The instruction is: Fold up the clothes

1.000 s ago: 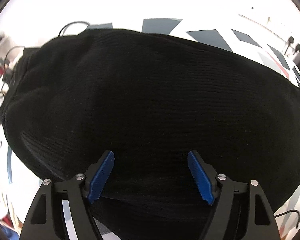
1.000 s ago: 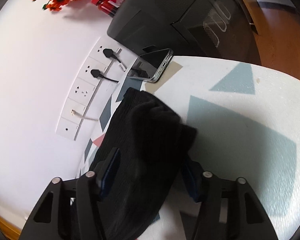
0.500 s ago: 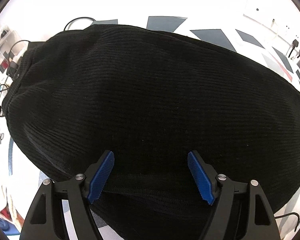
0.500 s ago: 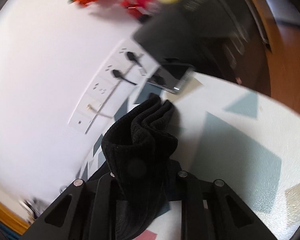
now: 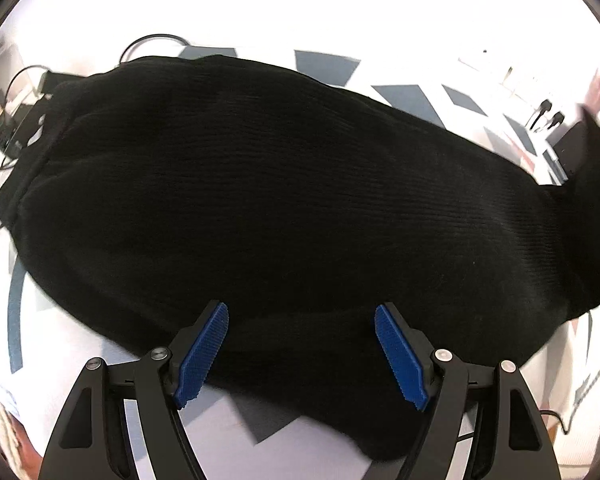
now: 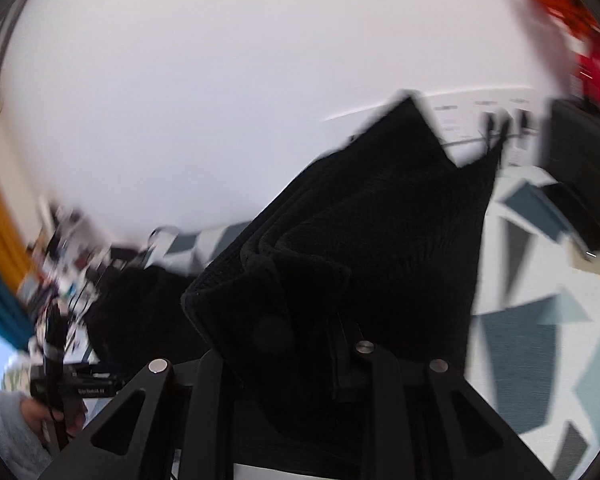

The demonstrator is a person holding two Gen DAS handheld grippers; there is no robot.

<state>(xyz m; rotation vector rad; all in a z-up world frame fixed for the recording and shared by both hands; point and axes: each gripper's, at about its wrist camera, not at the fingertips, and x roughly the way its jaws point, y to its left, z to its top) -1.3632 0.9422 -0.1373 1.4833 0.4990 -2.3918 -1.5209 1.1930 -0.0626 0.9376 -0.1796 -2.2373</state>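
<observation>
The black knit garment [image 5: 284, 200] lies spread on the patterned worktop [image 5: 48, 344], its long axis running from the far left to the near right of the left wrist view, where its right end rises off the surface into a raised peak. That lifted end is the part held by the right hand-held gripper [image 6: 300, 340]: its fingers are pressed together on a bunched, layered fold of the cloth, which stands up in front of the camera, clear of the worktop, with the wall sockets [image 6: 500, 120] behind it; this view is blurred. The left hand-held gripper [image 5: 300, 352] sits at the near long edge of the garment, roughly mid-length, its blue pads [image 5: 204, 352] spread wide with cloth lying between them and pinching nothing. So the raised end lies to the right of the left hand-held gripper, and I judge any fold would carry that end leftward along the garment's length.
</observation>
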